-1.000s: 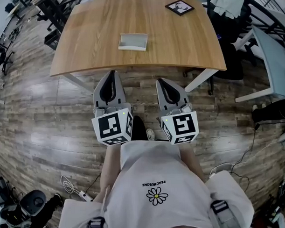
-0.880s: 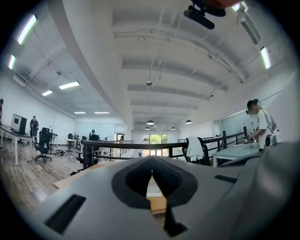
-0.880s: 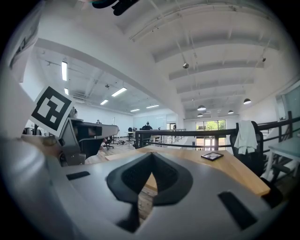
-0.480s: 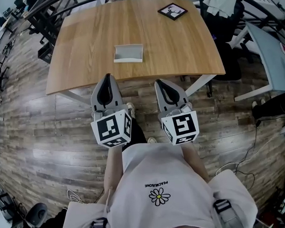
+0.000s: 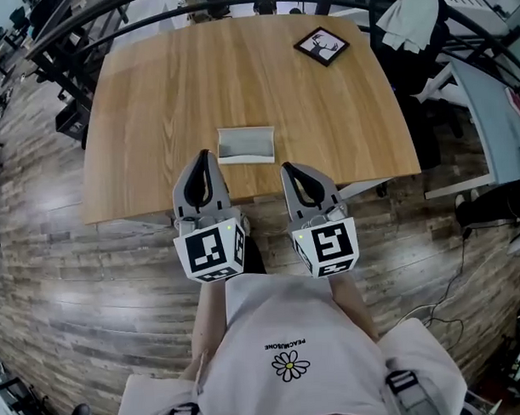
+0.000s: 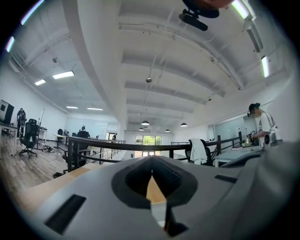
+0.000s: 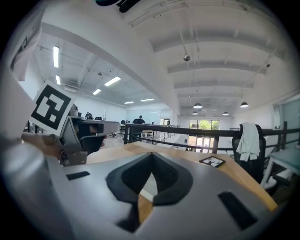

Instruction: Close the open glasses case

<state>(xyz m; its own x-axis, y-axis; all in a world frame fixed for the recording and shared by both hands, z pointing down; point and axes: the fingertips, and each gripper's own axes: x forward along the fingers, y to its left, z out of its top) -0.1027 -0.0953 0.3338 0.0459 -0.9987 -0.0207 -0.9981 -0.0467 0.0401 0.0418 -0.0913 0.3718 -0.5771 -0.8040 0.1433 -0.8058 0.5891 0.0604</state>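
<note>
Table of warm brown wood, seen from above over the front of a person in a white shirt with a small daisy print. The person holds two grey grippers out over the near edge of the table, each with a black-and-white marker cube at its rear.

The left gripper has its jaws pressed together, the tips meeting in a point with nothing between them. The right gripper is likewise closed and empty. In each gripper's own view the dark pads join at the tip, and only a sliver of table wood shows through the opening behind them.

The glasses case lies open on the table, a pale grey-white oblong tray. It sits between the two grippers and just ahead of their tips. Its left end is just beside the left gripper's tip, on that gripper's right. Its near right corner is just ahead and to the left of the right gripper's tip. Whether either tip touches the case cannot be told.

Well ahead of the right gripper and off to its right, a black framed deer picture lies flat near the table's far corner. Wood-plank floor shows beneath both grippers' rear ends.
</note>
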